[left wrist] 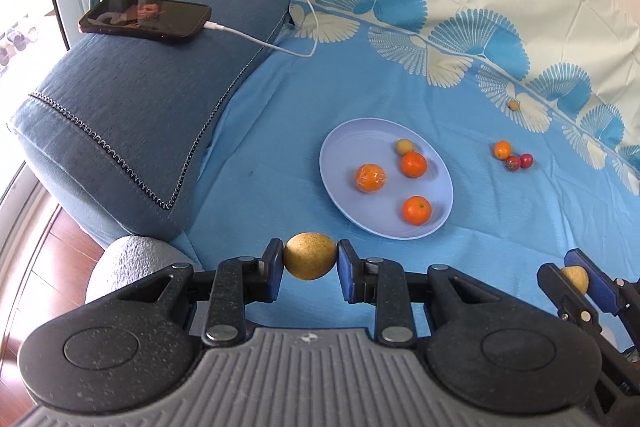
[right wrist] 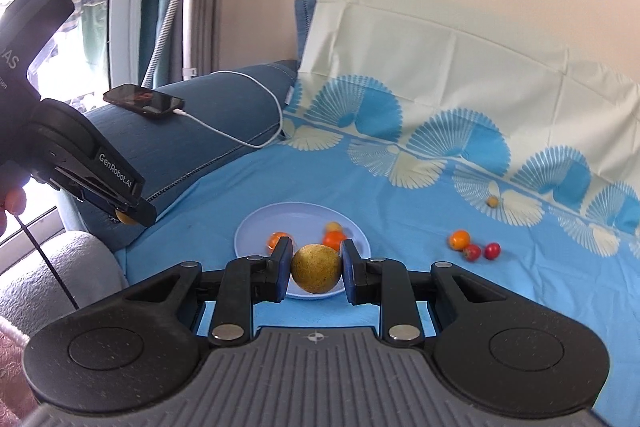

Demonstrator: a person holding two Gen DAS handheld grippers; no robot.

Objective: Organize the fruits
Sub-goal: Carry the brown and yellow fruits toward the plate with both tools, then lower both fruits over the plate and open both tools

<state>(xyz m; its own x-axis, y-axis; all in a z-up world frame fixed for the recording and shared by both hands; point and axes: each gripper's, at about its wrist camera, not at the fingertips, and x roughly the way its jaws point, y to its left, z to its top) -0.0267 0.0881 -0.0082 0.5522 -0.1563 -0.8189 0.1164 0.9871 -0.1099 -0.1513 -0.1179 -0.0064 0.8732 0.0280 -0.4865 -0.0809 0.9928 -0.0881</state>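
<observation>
Left gripper (left wrist: 310, 256) and right gripper (right wrist: 316, 268) each pinch 1 yellow-brown fruit, raised for delivery onto the plate (left wrist: 340, 163).

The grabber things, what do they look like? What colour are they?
Both grippers, the left gripper and the right gripper, are built the same way: black speckled arms with round ends, silver rivets, blue finger pads, and a ribbed grey base with a small compass mark. From the side, the left one carries white "GenRobot.AI" lettering and a thin black cable.
</observation>
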